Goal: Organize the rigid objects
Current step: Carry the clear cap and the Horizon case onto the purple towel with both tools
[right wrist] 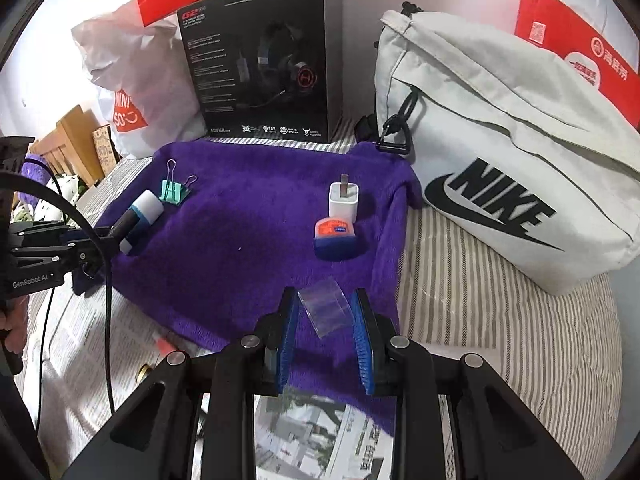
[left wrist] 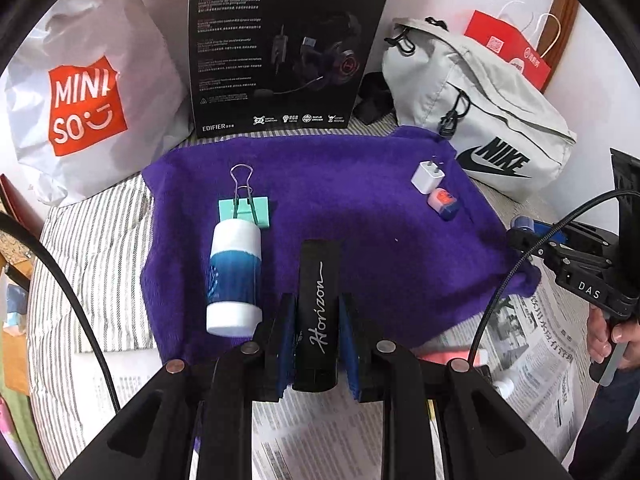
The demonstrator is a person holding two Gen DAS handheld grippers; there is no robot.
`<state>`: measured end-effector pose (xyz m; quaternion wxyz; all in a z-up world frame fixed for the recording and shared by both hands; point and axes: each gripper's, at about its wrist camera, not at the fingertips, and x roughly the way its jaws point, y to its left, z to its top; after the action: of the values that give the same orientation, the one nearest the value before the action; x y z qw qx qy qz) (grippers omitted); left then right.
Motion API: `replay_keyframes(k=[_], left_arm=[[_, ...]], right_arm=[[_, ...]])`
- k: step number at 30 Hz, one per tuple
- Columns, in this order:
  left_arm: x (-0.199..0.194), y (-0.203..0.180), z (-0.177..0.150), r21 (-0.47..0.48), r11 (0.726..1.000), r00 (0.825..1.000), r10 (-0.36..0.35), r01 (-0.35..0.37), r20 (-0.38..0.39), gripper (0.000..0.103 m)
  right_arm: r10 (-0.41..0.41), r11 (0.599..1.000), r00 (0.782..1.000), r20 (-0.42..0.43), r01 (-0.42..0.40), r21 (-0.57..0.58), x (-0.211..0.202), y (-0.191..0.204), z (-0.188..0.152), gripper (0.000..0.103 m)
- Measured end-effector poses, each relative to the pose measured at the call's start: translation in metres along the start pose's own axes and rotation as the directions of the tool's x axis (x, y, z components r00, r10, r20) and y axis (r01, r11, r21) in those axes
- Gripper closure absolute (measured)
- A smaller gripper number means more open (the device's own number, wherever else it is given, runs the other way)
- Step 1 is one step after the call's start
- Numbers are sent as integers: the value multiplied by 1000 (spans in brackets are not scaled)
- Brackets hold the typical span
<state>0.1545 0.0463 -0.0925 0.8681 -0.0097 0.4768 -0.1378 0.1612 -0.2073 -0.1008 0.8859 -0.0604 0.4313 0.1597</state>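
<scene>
Meanwhile, left tongs (left wrist: 316, 320) are pinching a black "Horizon" tube (left wrist: 318, 312) above the purple towel (left wrist: 340, 200), while right tongs (right wrist: 326, 320) are gripping a clear plastic piece (right wrist: 326, 310); the grey Nike bag (right wrist: 500, 152) is sitting zipped beside it.

A purple towel (left wrist: 328, 208) covers a grey-and-white striped sheet (right wrist: 500, 304). On it lie a mint-green binder clip (left wrist: 244, 208) with silver wire handles, a white tube (left wrist: 234, 276) with a blue middle band, a white charger plug (right wrist: 343, 200), and a small jar (right wrist: 335, 238) with orange top and dark blue base. The left gripper (left wrist: 318, 320), black with blue pads, clamps a black case (left wrist: 318, 308) with white script. Behind stand a black headset box (left wrist: 280, 48), a pale grey bag (right wrist: 500, 132) with black logo, and a white bag (left wrist: 84, 104) with an orange-red panel.
</scene>
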Motion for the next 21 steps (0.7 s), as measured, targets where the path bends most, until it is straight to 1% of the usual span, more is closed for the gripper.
replay_keyframes(k=[11,18,21], left_arm=[[33,8,12,-15,1000,999,-2,1,-55,82],[49,12,15,-18,1000,996,16,-18,-83,82],[53,14,15,-13,999,995,36,-37,-90,82]], right_arm=[[1,1000,998,-63,-3,-21,41,4,10,76],[-8,999,995,-95,4,-36,60,6,12,76],[-11,999,995,-102,8,-38,65,6,12,76]])
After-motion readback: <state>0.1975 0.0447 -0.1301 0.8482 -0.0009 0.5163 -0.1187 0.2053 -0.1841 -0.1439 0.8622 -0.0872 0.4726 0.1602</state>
